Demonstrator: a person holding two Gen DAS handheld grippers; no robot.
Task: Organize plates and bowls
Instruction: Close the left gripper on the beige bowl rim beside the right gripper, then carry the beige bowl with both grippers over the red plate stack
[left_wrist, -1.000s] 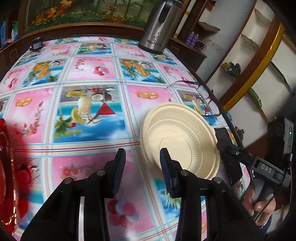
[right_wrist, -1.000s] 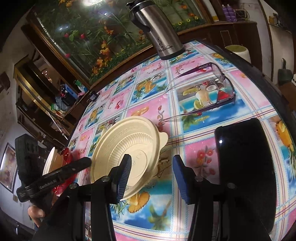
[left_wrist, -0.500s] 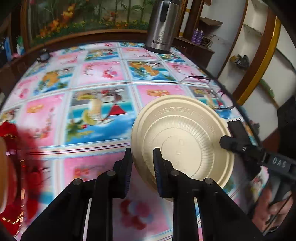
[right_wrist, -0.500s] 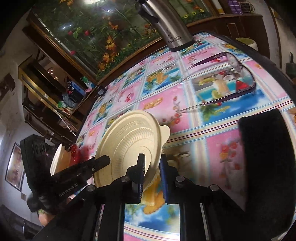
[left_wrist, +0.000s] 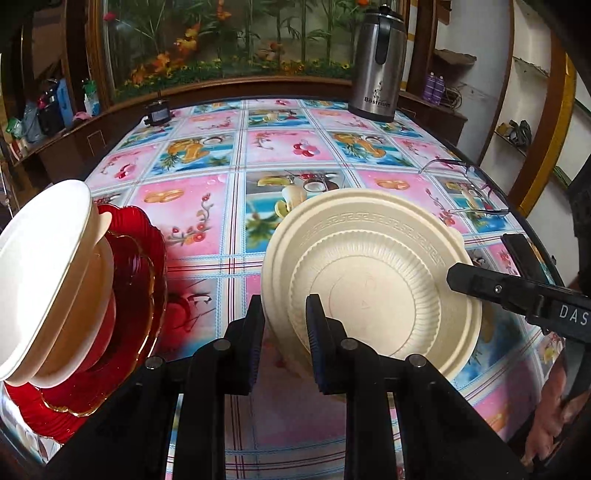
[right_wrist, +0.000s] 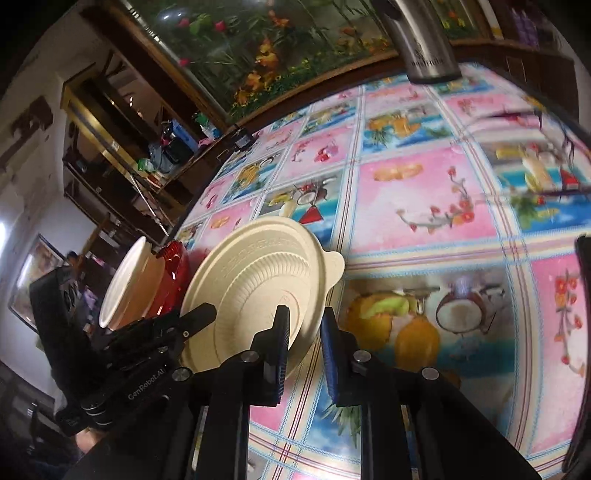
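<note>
A cream plate (left_wrist: 369, 280) with a ribbed well and a small tab hangs tilted just above the flowered tablecloth (left_wrist: 229, 206). My left gripper (left_wrist: 284, 306) is shut on its near left rim. From the right side, my right gripper (left_wrist: 458, 277) clamps the opposite rim. In the right wrist view the same plate (right_wrist: 258, 280) sits between the pads of my right gripper (right_wrist: 304, 314), while my left gripper (right_wrist: 207, 314) bites its far edge. To the left, cream bowls (left_wrist: 48, 280) lie stacked on red plates (left_wrist: 136, 266); the right wrist view shows both bowls (right_wrist: 125, 284) and red plates (right_wrist: 173, 273).
A steel flask (left_wrist: 376, 66) stands at the back right of the table. Spectacles (left_wrist: 469, 184) lie near the right edge, with a flat black slab (left_wrist: 524, 254) just in front of them. A small black device (left_wrist: 157, 114) sits at the back left.
Both grippers have closed on the cream plate's rim, raised it and carried it left. The red plates with the cream bowls have come into view beside it.
</note>
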